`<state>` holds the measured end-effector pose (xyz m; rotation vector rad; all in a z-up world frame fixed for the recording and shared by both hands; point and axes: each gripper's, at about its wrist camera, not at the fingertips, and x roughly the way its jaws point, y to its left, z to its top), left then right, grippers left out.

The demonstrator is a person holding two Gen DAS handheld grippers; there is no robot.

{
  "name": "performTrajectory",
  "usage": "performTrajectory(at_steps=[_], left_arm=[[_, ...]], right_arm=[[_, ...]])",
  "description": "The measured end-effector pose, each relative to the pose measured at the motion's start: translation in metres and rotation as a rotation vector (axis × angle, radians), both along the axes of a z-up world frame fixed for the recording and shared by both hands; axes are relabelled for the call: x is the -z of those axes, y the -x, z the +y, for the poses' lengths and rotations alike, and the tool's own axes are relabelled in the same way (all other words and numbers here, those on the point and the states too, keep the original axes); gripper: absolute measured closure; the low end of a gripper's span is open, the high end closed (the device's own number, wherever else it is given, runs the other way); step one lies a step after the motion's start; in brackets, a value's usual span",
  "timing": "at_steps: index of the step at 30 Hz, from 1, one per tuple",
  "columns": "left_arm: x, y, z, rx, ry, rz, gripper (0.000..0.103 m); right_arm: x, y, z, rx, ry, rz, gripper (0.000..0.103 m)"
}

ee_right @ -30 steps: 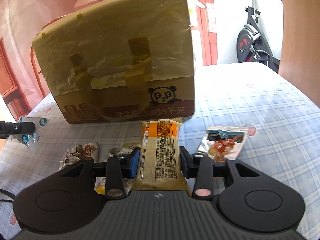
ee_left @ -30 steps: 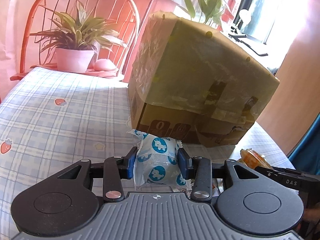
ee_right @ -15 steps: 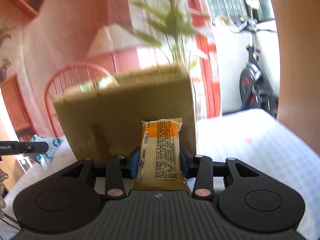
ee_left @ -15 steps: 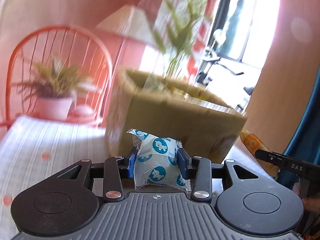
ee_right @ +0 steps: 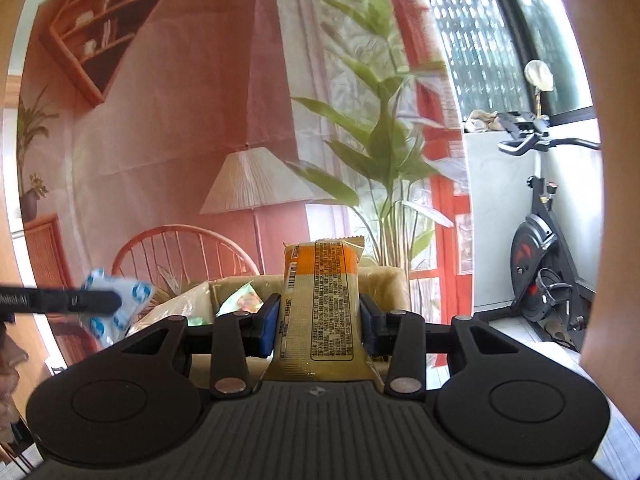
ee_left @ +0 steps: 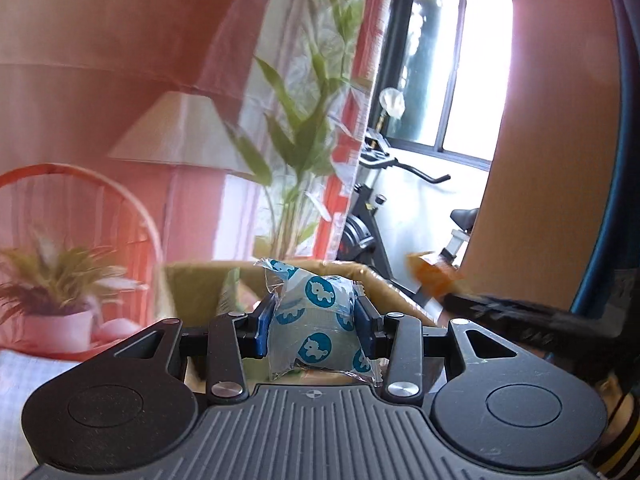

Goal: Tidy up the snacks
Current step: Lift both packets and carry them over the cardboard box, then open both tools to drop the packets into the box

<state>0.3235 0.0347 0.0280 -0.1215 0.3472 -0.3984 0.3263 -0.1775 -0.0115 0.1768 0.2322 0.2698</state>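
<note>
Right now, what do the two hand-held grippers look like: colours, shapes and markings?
Both look alike. The left hand-held gripper and the right hand-held gripper each have a dark grey ribbed body, two round discs at the sides, black linkage arms with silver rivets, and blue pads on the fingers. Seen from the side, the fingers are thin black bars with white lettering, too blurred to read.
</note>
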Motion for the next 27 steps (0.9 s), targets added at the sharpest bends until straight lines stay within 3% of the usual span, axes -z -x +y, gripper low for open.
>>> performTrajectory(at_steps=[7, 13, 18, 21, 27], left_arm=[[0.004, -0.075, -0.032, -0.012, -0.033, 0.094, 0.06], [0.022, -0.098, -0.052, -0.014, -0.096, 0.14, 0.059], [0.033, -0.104, -0.057, 0.004, -0.118, 0.17, 0.057], [0.032, -0.103, -0.058, 0.003, -0.136, 0.157, 0.042], [0.025, -0.088, -0.058, -0.004, -0.183, 0.136, 0.041]], right_arm=[[0.015, -0.078, 0.016, 0.032, 0.051, 0.08, 0.061], [0.032, -0.104, 0.022, 0.026, 0.107, 0.116, 0.061], [0.043, -0.108, 0.019, 0.018, 0.104, 0.138, 0.059], [0.045, -0.1, 0.018, 0.016, 0.117, 0.123, 0.048], [0.039, -0.083, 0.014, 0.007, 0.105, 0.097, 0.046]])
